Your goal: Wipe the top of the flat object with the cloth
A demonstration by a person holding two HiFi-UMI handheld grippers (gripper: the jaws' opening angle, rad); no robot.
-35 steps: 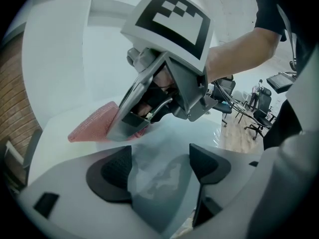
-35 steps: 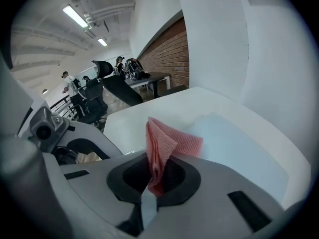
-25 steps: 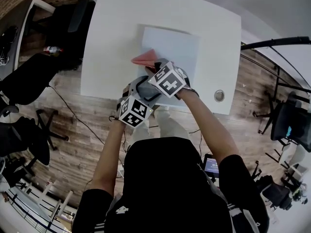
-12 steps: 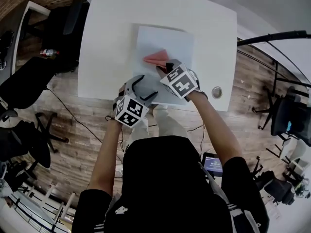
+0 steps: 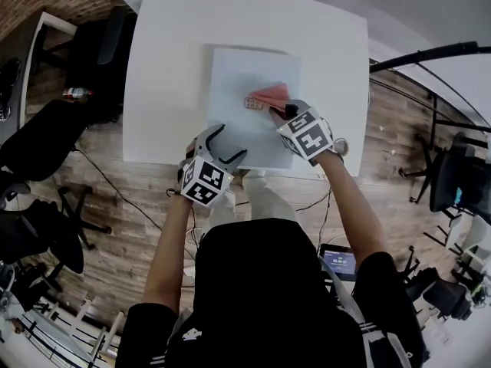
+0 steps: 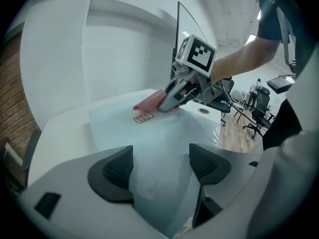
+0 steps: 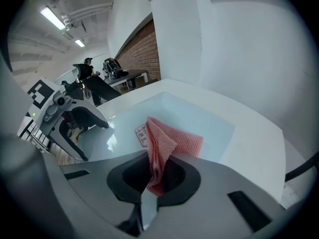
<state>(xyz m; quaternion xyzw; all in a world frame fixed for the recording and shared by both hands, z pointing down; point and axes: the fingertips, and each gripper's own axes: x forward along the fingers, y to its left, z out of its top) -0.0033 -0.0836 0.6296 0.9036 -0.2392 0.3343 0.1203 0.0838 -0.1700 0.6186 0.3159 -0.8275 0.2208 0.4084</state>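
Note:
A flat pale sheet [image 5: 242, 75] lies in the middle of the white table [image 5: 165, 67]. On its right part rests a pink cloth [image 5: 270, 93], pinched at one end by my right gripper [image 5: 287, 112], which is shut on it. In the right gripper view the cloth [image 7: 172, 138] fans out from the jaws onto the flat object [image 7: 199, 118]. A small printed label [image 5: 254, 103] lies just left of the cloth. My left gripper [image 5: 223, 141] stands open at the sheet's near edge, the edge [image 6: 164, 148] reaching in between its jaws without being clamped.
A round cable hole [image 5: 343, 146] is set in the table near its right front corner. Dark office chairs [image 5: 46, 129] and a bottle [image 5: 77, 93] stand to the left over wooden floor. Another chair [image 5: 453, 186] is at the right.
My right gripper has dragged the cloth rightward across the flat object, from its left edge to its right side, and the small label now shows. The left gripper has barely moved.

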